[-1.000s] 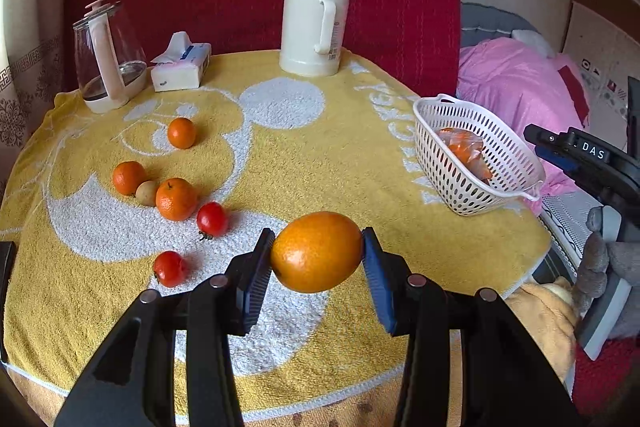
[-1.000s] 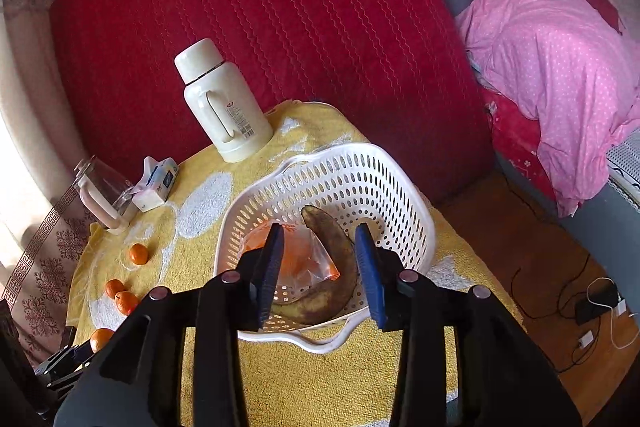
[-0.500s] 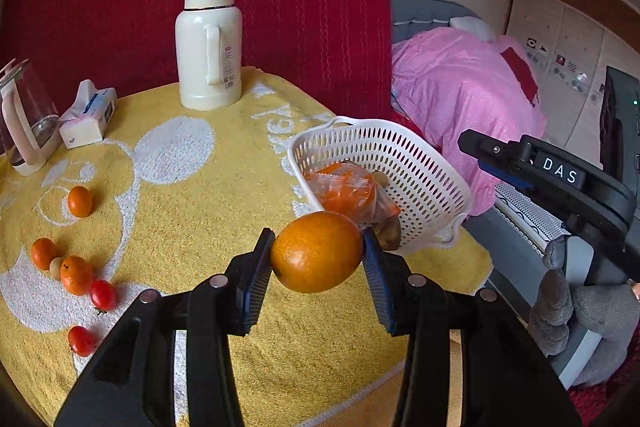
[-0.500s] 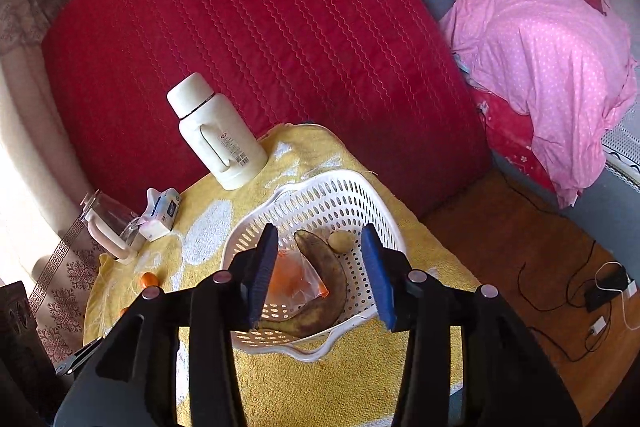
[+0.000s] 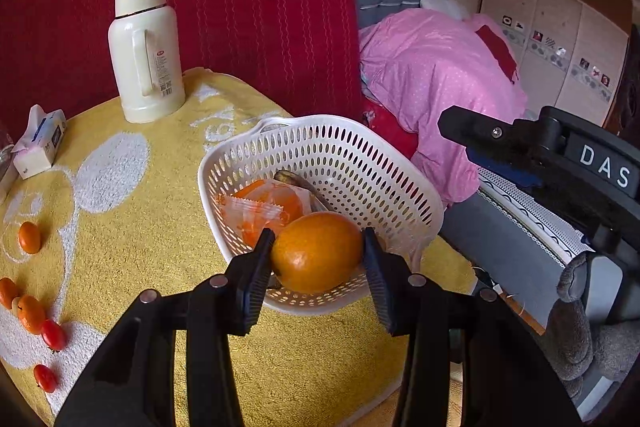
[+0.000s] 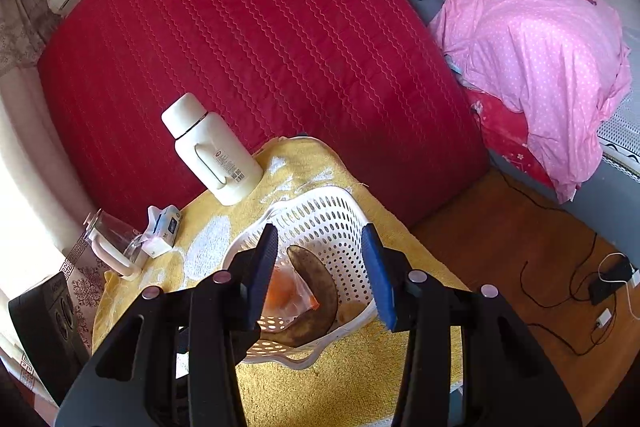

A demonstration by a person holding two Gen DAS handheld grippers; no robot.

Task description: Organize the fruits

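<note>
My left gripper [image 5: 318, 267] is shut on a large orange [image 5: 317, 251] and holds it over the near rim of the white basket [image 5: 384, 167]. The basket holds a wrapped orange packet [image 5: 264, 205] and a dark overripe banana [image 5: 298, 183]. Small oranges [image 5: 29, 237] and cherry tomatoes [image 5: 53, 334] lie on the yellow towel at the far left. My right gripper [image 6: 320, 275] is open and empty, high above the basket [image 6: 328, 215], where the banana [image 6: 316, 291] and packet [image 6: 286, 291] show. The right gripper also shows in the left wrist view [image 5: 540, 155].
A white thermos [image 5: 146, 47] stands at the back of the table, with a tissue pack [image 5: 40, 141] to its left. A glass kettle [image 6: 112, 243] sits at the table's far left. A pink-covered bed [image 5: 440, 67] lies right of the table, and cables [image 6: 600, 279] lie on the floor.
My left gripper has carried the orange right and forward to the basket's near rim. My right gripper has risen and drawn back from the basket, still open.
</note>
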